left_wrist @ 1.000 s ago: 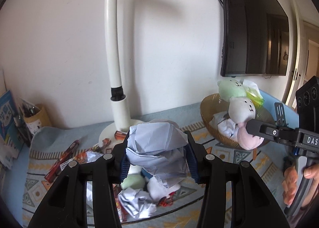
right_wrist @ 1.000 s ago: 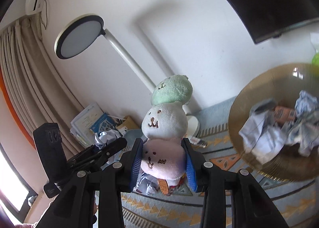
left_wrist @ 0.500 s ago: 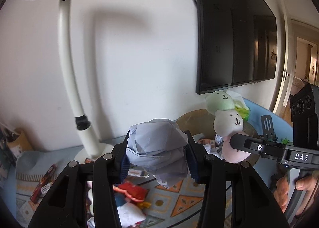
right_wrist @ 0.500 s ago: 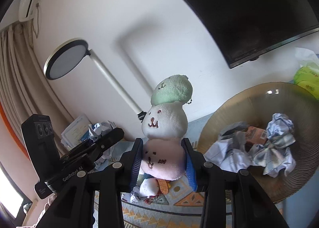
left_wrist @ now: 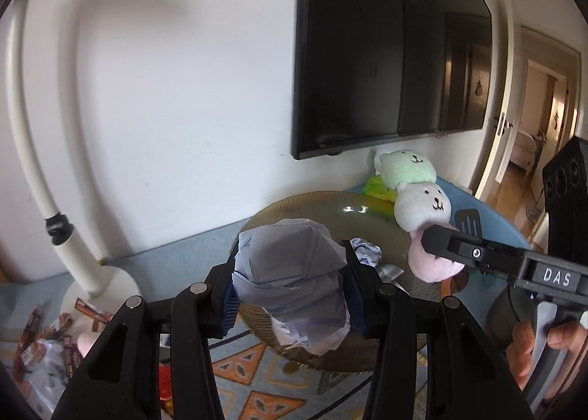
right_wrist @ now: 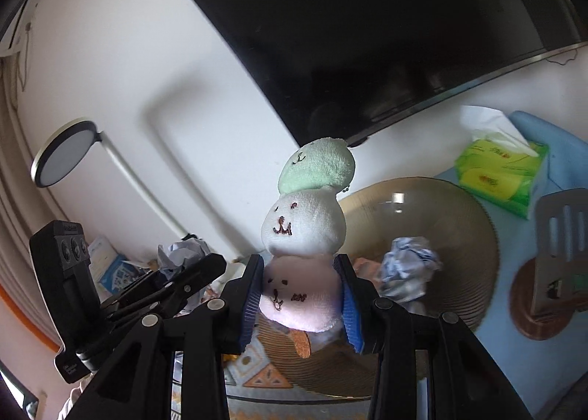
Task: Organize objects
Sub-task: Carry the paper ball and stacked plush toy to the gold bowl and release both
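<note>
Left wrist view – we carry the left gripper [left_wrist: 290, 295] clamped on crumpled paper [left_wrist: 290, 284], the right gripper [right_wrist: 299, 304] clamped on the plush toy [right_wrist: 305, 254], and should release well over the bowl [left_wrist: 312, 201] at 12 o'clock

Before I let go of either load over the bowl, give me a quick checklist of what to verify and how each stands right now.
1. Left gripper clamped on the crumpled paper: ok, pads press both sides.
2. Right gripper clamped on the stacked plush toy: ok, held at its pink bottom ball.
3. Paper over the bowl: ok, as far as the left wrist view shows.
4. Plush over the bowl: cannot tell; it hangs near the rim closest to the camera.
5. Room in the bowl: ok, only a few paper wads and a wrapper inside.
6. Grippers apart from each other: ok, side by side with a gap.
</note>
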`<state>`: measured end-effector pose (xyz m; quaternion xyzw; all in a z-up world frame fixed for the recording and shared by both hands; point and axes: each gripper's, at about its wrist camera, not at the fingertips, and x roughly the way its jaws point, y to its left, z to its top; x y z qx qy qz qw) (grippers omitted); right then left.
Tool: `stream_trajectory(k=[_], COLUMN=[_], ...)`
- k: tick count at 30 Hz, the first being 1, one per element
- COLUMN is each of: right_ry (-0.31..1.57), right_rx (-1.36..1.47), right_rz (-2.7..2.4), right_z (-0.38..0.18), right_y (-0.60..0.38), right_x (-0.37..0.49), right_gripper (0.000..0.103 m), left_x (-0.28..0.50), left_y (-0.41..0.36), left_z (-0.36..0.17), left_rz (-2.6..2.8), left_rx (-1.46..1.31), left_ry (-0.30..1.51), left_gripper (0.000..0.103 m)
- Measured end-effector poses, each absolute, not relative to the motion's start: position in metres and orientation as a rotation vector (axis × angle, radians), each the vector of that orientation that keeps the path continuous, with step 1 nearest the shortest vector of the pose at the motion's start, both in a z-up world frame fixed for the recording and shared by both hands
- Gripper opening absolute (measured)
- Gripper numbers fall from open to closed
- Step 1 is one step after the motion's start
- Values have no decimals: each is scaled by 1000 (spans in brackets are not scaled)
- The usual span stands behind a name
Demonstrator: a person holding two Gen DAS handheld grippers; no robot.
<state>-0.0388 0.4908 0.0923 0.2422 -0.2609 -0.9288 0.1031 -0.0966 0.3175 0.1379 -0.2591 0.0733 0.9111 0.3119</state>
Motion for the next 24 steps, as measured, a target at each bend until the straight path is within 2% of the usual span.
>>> stream_trajectory(k=[19, 20, 21, 22, 23, 24], right_ry=[-794, -796, -799, -807, -814, -819], right_rx=[865, 877, 893, 912, 942, 952], right_rz=[-2776, -2779, -2787, -2792, -2807, -2821], right_z=[65, 64, 63, 63, 62, 62], right_y=[515, 515, 515, 515, 515, 514], right_x=[-51, -53, -55, -57, -59, -60], right_gripper=[40, 41, 43, 66, 84, 102], left_x=[-113, -114, -115, -117, -121, -125], left_y=[352, 352, 352, 352, 352, 353], left_z=[108, 107, 107, 105, 102, 99], left_rz=[2339, 2345, 2358, 2366, 2351, 2331], left_rx=[-740, -742, -744, -763, -812, -860], left_ry=[222, 224, 226, 228, 233, 233], left_gripper=[45, 51, 59, 70, 103, 103])
